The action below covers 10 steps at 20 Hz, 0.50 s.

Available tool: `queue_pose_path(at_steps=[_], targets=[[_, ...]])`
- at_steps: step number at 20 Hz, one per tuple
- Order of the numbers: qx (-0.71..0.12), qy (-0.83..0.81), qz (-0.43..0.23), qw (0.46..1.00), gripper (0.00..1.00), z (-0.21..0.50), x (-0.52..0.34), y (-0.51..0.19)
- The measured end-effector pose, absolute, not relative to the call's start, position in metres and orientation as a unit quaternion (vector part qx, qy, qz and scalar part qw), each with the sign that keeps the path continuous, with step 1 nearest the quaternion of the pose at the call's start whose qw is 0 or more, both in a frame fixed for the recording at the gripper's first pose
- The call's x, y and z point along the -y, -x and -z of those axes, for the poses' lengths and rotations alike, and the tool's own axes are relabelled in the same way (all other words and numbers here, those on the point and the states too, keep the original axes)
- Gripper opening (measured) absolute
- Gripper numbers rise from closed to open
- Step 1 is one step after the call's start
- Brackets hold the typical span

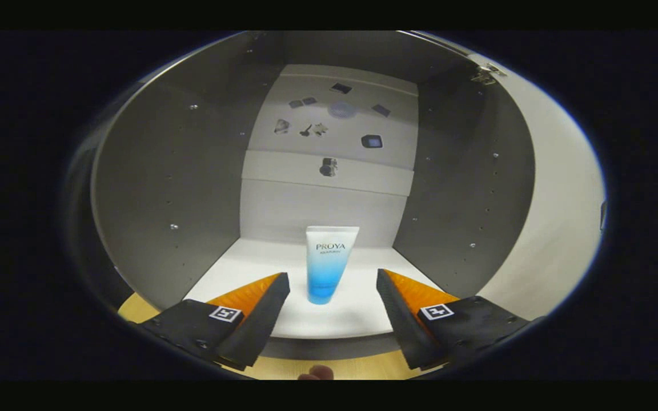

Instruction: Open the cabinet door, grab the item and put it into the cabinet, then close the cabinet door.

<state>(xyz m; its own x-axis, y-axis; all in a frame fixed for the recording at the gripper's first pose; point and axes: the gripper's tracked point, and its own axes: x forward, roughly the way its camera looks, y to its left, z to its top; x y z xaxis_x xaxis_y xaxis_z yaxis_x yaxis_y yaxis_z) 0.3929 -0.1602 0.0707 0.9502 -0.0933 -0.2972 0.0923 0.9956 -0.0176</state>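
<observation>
A white and blue tube [329, 264] stands upright on its cap on the white floor [357, 311] of the open cabinet. It stands just ahead of my gripper [333, 281], in line with the gap between the fingers. The fingers are spread wide, and neither one touches the tube. The cabinet door [557, 205] is swung open to the right of the fingers. Grey side walls [169, 200] rise on both sides of the tube.
The pale back panel [329, 148] of the cabinet carries several small stickers and a small metal fitting [328, 166]. A wooden surface [357, 365] lies below the cabinet's front edge. A fingertip [317, 373] of a person shows at the very bottom.
</observation>
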Motion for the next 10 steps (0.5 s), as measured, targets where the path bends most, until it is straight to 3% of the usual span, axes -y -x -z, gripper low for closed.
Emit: queue_pose_path(at_steps=[10], targets=[[-0.048, -0.026, 0.045, 0.998, 0.98, -0.117, 0.180, -0.263]])
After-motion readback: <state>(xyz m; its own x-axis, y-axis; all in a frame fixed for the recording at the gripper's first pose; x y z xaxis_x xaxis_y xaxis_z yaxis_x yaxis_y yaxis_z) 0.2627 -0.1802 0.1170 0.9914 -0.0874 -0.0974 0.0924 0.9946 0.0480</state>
